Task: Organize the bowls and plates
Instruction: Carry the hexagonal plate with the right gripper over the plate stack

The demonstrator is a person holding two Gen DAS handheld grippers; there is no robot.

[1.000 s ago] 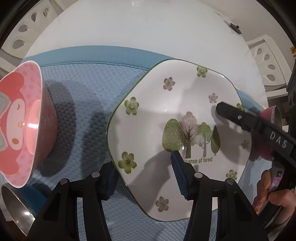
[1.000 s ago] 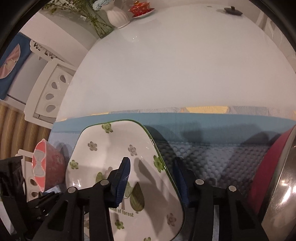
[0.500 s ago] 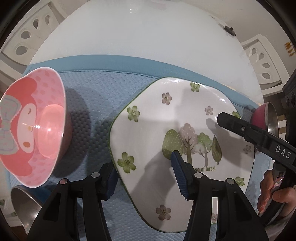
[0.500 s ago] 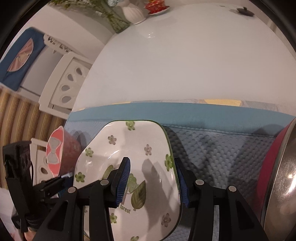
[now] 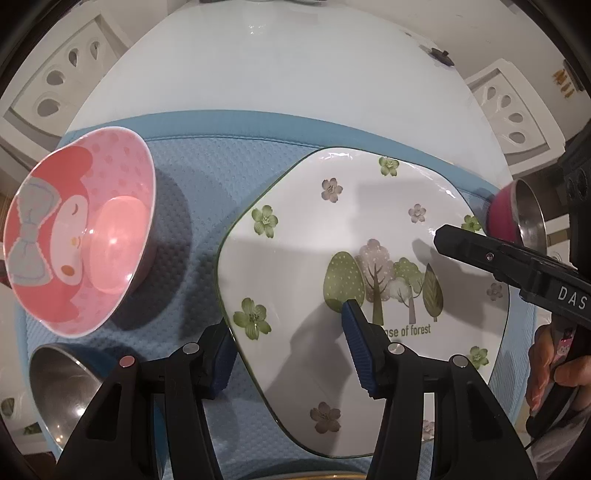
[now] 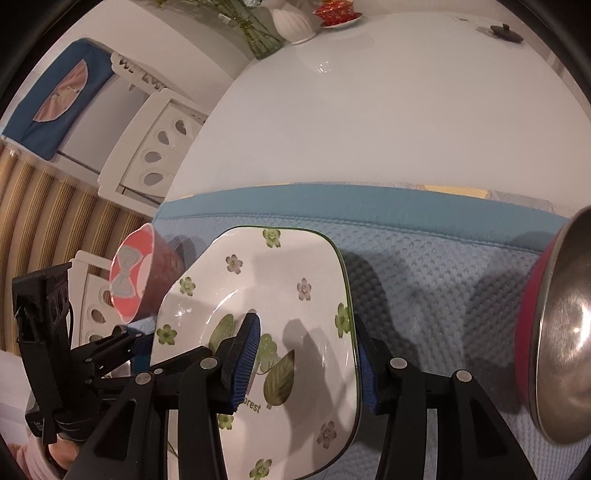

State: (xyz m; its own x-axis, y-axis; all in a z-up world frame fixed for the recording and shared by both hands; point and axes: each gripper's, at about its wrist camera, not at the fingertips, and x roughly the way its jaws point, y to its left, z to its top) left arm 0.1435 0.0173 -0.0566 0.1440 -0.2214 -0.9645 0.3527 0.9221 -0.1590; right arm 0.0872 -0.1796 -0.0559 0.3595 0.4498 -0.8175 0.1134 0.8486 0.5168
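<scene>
A white square plate (image 5: pixel 332 240) with green flowers and a tree picture hangs above the blue mat (image 5: pixel 221 166), held from two sides. My left gripper (image 5: pixel 288 325) is shut on its left rim, one pad on top and the other beneath. My right gripper (image 6: pixel 306 325) is shut on the plate (image 6: pixel 280 280) at the opposite rim, one pad inside and the other outside the edge. A pink cartoon bowl (image 5: pixel 81 254) sits tilted on the mat to the left. In the left wrist view the right gripper's finger (image 5: pixel 498 258) reaches in over the plate.
A steel bowl (image 5: pixel 62 391) lies at the mat's near left corner. A magenta-sided steel bowl (image 6: pixel 554 332) stands at the right. The round white table (image 5: pixel 277 66) extends beyond the mat, with a vase (image 6: pixel 291 22) and a small black lid (image 6: pixel 504 31) at the far side. White chairs ring it.
Both grippers have risen with the plate between them. The mat and the pink bowl have dropped away and more of the bowl shows.
</scene>
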